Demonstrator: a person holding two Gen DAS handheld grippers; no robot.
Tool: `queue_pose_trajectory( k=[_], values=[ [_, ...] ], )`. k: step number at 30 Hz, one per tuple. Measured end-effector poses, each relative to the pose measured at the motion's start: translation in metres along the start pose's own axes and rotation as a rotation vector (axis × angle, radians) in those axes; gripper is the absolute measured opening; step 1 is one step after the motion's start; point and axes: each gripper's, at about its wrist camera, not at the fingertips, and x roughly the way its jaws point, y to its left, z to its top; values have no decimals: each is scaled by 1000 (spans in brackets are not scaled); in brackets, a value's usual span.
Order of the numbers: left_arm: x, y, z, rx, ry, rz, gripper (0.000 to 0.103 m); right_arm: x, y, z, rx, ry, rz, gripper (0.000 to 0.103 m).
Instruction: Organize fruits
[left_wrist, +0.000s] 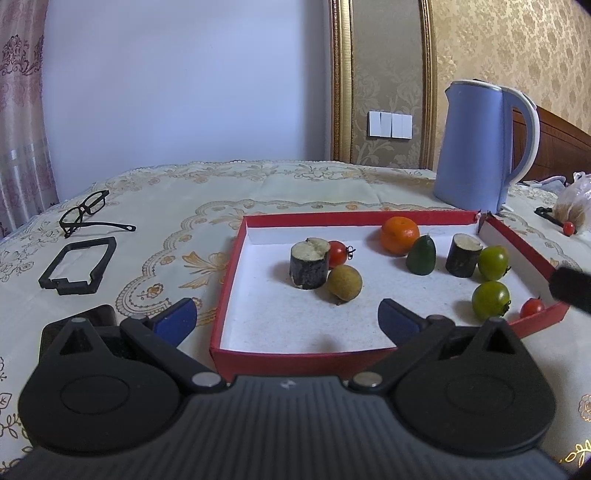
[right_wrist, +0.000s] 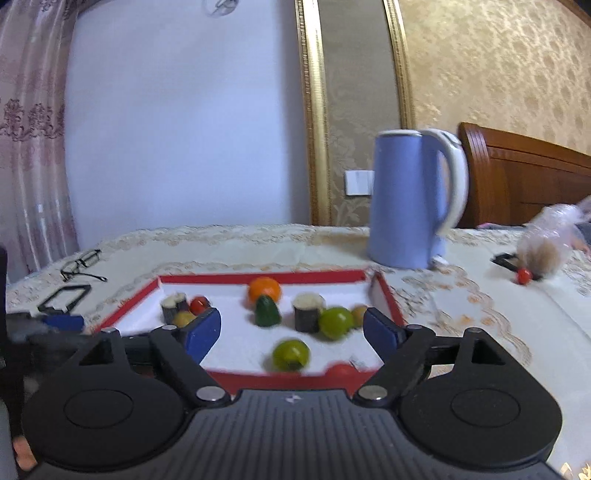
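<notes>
Both grippers hang above the near edge of a shallow red box (left_wrist: 236, 258) with a white inside, which lies on a bench covered with an embroidered cream cloth (left_wrist: 184, 192). The left gripper (left_wrist: 286, 319) has its blue fingers (left_wrist: 177, 317) spread wide apart and holds nothing; one finger is over the cloth just left of the box, the other is over the white floor of the box. The right gripper (right_wrist: 291, 328) also has its fingers (right_wrist: 205, 332) wide apart and empty, and the box lies between them in its view, which is a little blurred.

The fruits are all inside the box. On the left side a dark cut stem piece (left_wrist: 309, 263) stands upright, with a small red tomato (left_wrist: 338, 254) just behind it and a brownish-yellow round fruit (left_wrist: 344, 283) touching it at the front right. Near the far wall is an orange (left_wrist: 400, 235), and a dark green pointed fruit (left_wrist: 421, 255) stands just in front of it. To the right a second dark stem piece (left_wrist: 462, 254) stands upright beside a green tomato (left_wrist: 493, 262). Another green tomato (left_wrist: 490, 300) lies nearer, and a second small red tomato (left_wrist: 532, 307) is in the near right corner.

Outside the box, a blue kettle (left_wrist: 476, 147) stands behind its far right corner. Black glasses (left_wrist: 86, 212) and a black frame (left_wrist: 79, 266) lie on the cloth at the left. At the far right a clear plastic bag (right_wrist: 546, 243) lies with one more red tomato (right_wrist: 523, 276) beside it.
</notes>
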Motion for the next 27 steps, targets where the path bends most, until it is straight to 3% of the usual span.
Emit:
queue_pose_trajectory(
  k=[6,11,17,22,27],
  values=[
    [2,0,0,5,17,3,103,4,-8,-10,-42,-37,-166,85],
    [3,-1,-1,9,21,31,103,6,-12,-10,-36,-52,-197,94],
    [3,-2,-2,16,26,43,103,1,-15,-11,-41,-78,-104,101],
    [3,-1,-1,11,28,11,103,3,-25,-10,16,-56,-30,102],
    [4,-3,-1,14,34,-6,103,-7,-27,-12,49,-77,-59,102]
  ],
)
